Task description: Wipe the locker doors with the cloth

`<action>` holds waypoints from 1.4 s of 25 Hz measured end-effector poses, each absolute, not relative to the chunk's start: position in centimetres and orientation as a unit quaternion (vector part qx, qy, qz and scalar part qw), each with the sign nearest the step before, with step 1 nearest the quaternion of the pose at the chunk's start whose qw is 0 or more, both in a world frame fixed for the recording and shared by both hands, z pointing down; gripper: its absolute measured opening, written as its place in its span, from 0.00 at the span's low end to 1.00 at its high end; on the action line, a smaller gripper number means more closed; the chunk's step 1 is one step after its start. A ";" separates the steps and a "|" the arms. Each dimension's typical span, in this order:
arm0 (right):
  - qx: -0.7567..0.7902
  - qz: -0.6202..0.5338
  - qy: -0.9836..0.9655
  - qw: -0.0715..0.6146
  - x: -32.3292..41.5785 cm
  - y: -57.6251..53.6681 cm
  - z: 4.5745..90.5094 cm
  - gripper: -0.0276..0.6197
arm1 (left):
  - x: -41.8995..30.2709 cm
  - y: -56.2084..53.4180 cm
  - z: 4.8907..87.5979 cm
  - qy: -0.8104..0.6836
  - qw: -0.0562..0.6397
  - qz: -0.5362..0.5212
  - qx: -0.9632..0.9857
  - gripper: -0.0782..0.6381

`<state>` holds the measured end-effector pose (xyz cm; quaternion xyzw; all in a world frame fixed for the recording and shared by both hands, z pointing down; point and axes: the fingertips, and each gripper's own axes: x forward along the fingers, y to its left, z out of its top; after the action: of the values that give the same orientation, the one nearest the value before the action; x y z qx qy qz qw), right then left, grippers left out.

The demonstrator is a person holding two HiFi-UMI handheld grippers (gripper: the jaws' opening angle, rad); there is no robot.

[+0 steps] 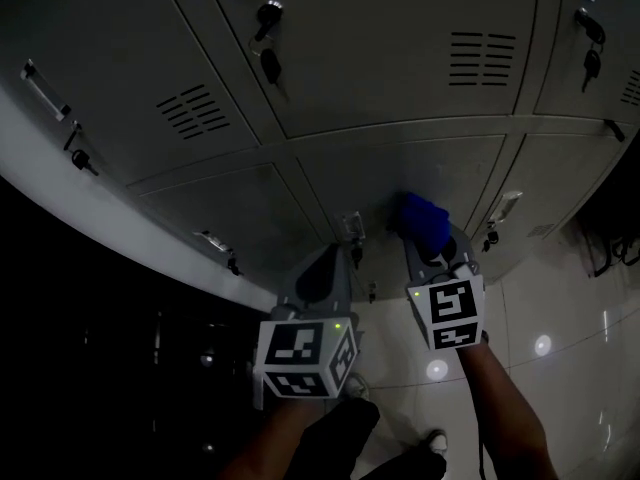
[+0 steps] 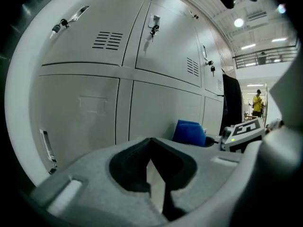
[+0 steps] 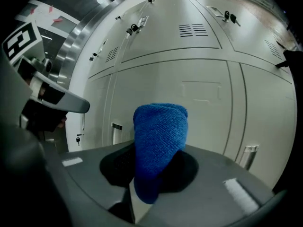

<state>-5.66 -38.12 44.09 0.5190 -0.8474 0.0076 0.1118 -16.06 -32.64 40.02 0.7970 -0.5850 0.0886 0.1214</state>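
Observation:
A folded blue cloth (image 1: pixel 427 222) sticks out of my right gripper (image 1: pixel 432 248), which is shut on it. In the right gripper view the cloth (image 3: pixel 158 143) stands upright between the jaws, just short of a pale grey locker door (image 3: pixel 199 103). My left gripper (image 1: pixel 318 280) is held beside it, low in front of the lockers (image 1: pixel 380 78). Its jaws are shut with nothing between them (image 2: pixel 152 163). From the left gripper view the cloth (image 2: pixel 190 132) and the right gripper's marker cube (image 2: pixel 244 132) show at the right.
Keys hang from locks on the doors (image 1: pixel 270 63), with handles (image 1: pixel 45 93) and vent slots (image 1: pixel 480 58) nearby. Glossy floor tiles (image 1: pixel 560 338) lie below the lockers. A dark garment hangs at the right (image 2: pixel 231 103). A person in yellow stands far off (image 2: pixel 257 103).

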 end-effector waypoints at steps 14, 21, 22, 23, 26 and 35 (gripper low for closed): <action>0.578 0.004 -0.803 0.145 4.4 -39.4 46.0 0.17 | -14.8 -32.8 40.6 -0.579 0.115 0.091 0.802 0.10; 0.552 -0.005 -0.823 0.130 1.9 -37.4 44.8 0.17 | -15.8 -32.7 40.8 -0.595 0.120 0.078 0.791 0.10; 0.543 -0.005 -0.831 0.123 0.7 -36.8 44.5 0.17 | -16.0 -32.7 40.7 -0.598 0.120 0.075 0.789 0.10; 0.532 -0.005 -0.839 0.117 -0.8 -36.1 44.5 0.17 | -16.2 -32.7 40.8 -0.599 0.120 0.074 0.788 0.10; 0.494 0.000 -0.862 0.112 -5.8 -34.4 45.0 0.17 | -16.7 -32.4 41.4 -0.600 0.125 0.078 0.786 0.10; 0.439 0.023 -0.889 0.125 -15.7 -34.3 49.9 0.17 | -19.8 -31.8 43.8 -0.605 0.126 0.095 0.781 0.10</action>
<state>-15.67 -34.26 49.85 0.4392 -0.8893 0.0231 0.1250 -19.80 -31.83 43.84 0.7806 -0.6047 0.0949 0.1260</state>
